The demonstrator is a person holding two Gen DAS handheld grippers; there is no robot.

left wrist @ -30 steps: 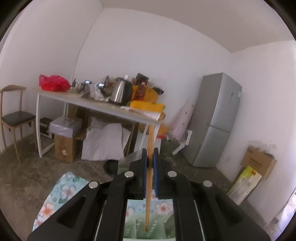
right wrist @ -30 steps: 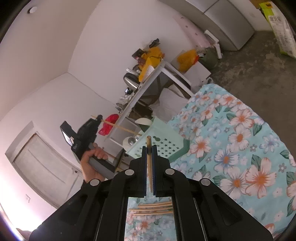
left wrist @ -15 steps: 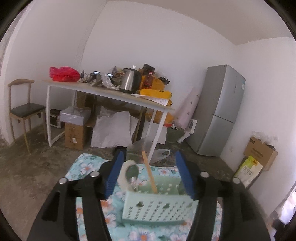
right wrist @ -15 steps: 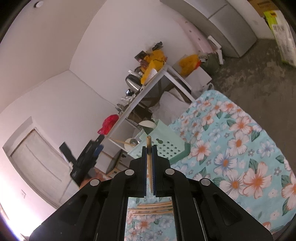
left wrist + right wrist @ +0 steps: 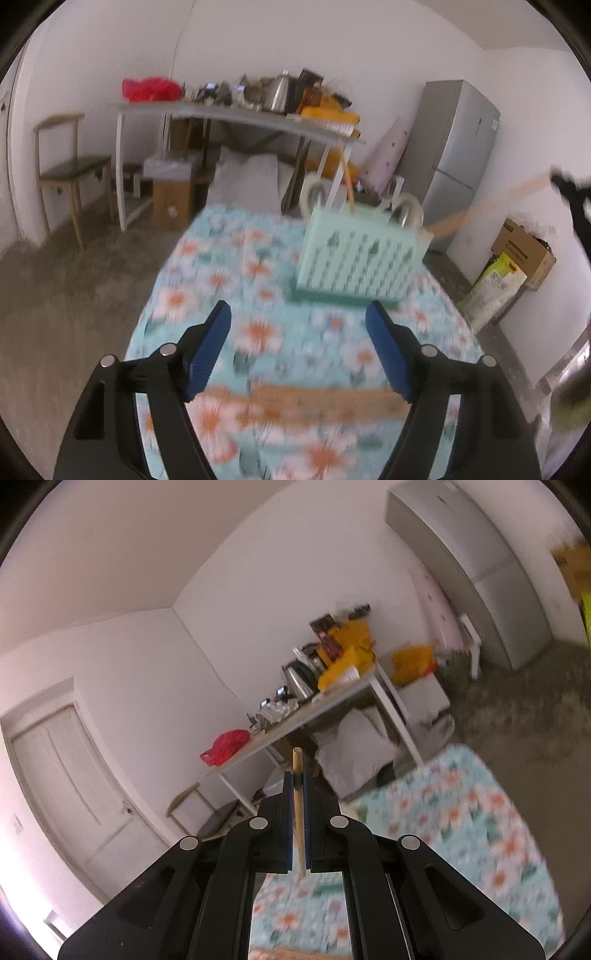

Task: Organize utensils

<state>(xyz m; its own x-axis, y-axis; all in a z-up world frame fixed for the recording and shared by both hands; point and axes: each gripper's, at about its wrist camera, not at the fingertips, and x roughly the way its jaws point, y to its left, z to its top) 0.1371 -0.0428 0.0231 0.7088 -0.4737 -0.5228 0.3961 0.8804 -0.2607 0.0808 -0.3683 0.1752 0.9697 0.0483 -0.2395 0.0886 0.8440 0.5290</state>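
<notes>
Blue-padded fingers of the left gripper (image 5: 298,341) stand wide apart above the floral cloth (image 5: 266,332), its jaws having just been opening, with nothing pressed between them. Blurred wooden chopsticks (image 5: 314,400) lie crosswise on the cloth low in the left wrist view, beneath the spread fingers and apparently untouched by them. Farther along the cloth sits the mint green utensil basket (image 5: 360,254), a chopstick (image 5: 347,184) leaning up out of it with a couple of spoon bowls beside it. The right gripper (image 5: 299,794) is pinched tight on a single wooden chopstick (image 5: 297,771), whose tip pokes out past the fingertips. From the left wrist view, that chopstick shows as a pale streak at the right edge, well above the basket.
</notes>
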